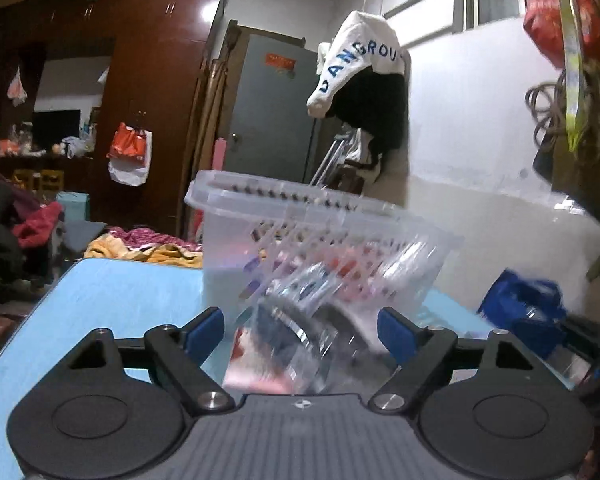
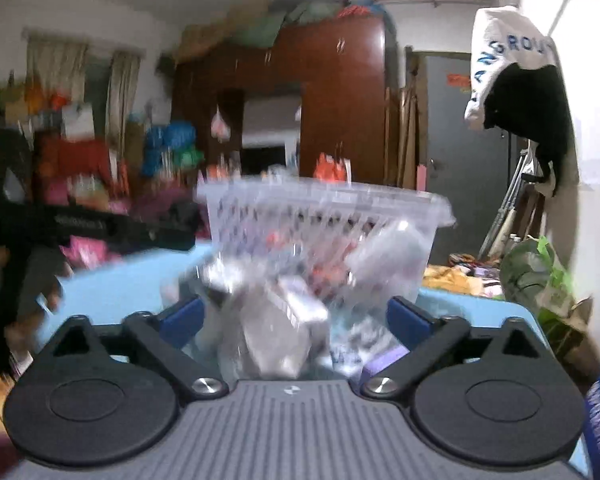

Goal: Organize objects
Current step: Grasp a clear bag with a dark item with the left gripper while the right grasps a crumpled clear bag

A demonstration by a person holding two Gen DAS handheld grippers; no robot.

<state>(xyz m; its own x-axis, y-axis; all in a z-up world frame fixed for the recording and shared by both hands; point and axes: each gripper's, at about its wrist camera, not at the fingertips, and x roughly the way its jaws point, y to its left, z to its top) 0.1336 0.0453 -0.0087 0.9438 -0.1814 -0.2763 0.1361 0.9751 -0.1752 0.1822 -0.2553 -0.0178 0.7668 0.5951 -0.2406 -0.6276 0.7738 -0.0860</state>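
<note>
A clear slotted plastic basket (image 1: pixel 228 240) stands tilted on the light blue table (image 1: pixel 120 292), with several small packets inside. My left gripper (image 1: pixel 300 332) is open just in front of it. A blurred heap of clear packets (image 1: pixel 284 348) lies between its blue pads, which do not press on it. The right wrist view shows the same basket (image 2: pixel 400 272) straight ahead. My right gripper (image 2: pixel 296 320) is open around loose clear packets (image 2: pixel 280 332) on the table (image 2: pixel 112 280). The other gripper's black body (image 2: pixel 120 228) reaches in from the left, held by a gloved hand (image 2: pixel 40 280).
A white hooded garment with blue letters (image 1: pixel 360 64) hangs over dark clothes on the wall behind the basket. A dark wooden wardrobe (image 1: pixel 160 80) and piles of clothes (image 1: pixel 32 224) lie beyond the table's far edge. A green bag (image 2: pixel 540 276) sits at the right.
</note>
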